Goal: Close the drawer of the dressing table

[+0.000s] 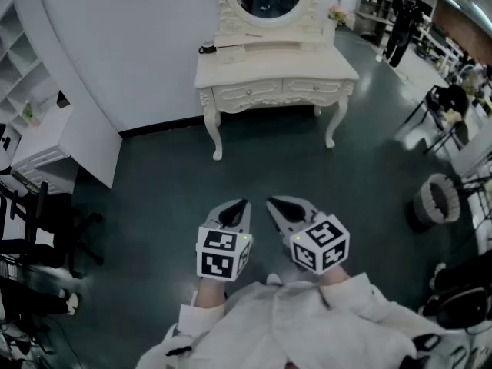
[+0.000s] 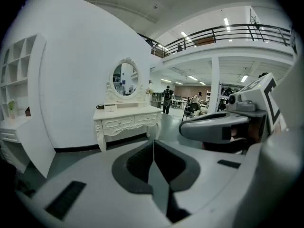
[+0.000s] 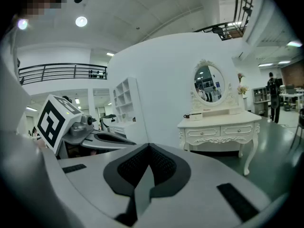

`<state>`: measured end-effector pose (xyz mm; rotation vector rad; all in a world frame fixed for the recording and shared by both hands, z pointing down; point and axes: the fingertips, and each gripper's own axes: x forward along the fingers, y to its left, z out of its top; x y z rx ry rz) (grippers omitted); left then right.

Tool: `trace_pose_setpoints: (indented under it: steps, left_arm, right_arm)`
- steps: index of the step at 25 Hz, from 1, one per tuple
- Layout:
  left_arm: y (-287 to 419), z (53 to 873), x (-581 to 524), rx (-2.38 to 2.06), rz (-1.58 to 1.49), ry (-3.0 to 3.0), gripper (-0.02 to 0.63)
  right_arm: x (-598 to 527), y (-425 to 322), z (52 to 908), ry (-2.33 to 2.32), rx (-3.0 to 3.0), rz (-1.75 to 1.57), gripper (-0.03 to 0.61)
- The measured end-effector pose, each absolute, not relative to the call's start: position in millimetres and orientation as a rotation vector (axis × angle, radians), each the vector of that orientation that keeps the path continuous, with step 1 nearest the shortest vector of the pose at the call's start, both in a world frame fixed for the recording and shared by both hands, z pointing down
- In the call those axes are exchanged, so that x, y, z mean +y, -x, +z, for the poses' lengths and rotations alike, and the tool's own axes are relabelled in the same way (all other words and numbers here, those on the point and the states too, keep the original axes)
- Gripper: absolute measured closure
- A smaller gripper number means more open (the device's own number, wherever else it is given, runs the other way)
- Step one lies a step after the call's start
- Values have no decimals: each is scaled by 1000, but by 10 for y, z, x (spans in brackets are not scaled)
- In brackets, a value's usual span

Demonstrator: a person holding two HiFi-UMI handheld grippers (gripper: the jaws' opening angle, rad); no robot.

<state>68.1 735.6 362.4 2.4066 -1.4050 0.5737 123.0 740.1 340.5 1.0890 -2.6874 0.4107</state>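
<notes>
A cream dressing table (image 1: 273, 71) with an oval mirror stands against the white wall, some way ahead of me. It also shows in the left gripper view as the dressing table (image 2: 126, 121) and in the right gripper view as the dressing table (image 3: 218, 129). Its two front drawers (image 1: 275, 90) look flush with the front. My left gripper (image 1: 240, 204) and right gripper (image 1: 274, 203) hang side by side above the floor, well short of the table. Both are shut with nothing between the jaws, also seen as left gripper (image 2: 153, 144) and right gripper (image 3: 148, 148).
A dark mug (image 1: 204, 49) and a small box (image 1: 231, 44) sit on the tabletop. White shelving (image 1: 31, 91) stands at the left, chairs and a round basket (image 1: 437, 198) at the right. A person (image 1: 400, 25) stands far back right. Dark green floor lies between me and the table.
</notes>
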Motion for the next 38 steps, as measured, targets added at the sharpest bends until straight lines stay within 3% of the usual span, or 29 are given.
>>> trace_pose_setpoints:
  steps: [14,20,38]
  left_arm:
    - [-802,3617,7278,-1417,590,-2406,604]
    - [-913,3528,7239,-1361,375,-2448,604]
    - [-1211,3796,7134,-1414,480,-2376,603]
  right_arm:
    - [7332,-1308,3386,-1072,-2695,415,572]
    - [7295,-1300,3392,-1059,-2748,481,571]
    - [7085,-1721,3650,-1085,-2654,458,569]
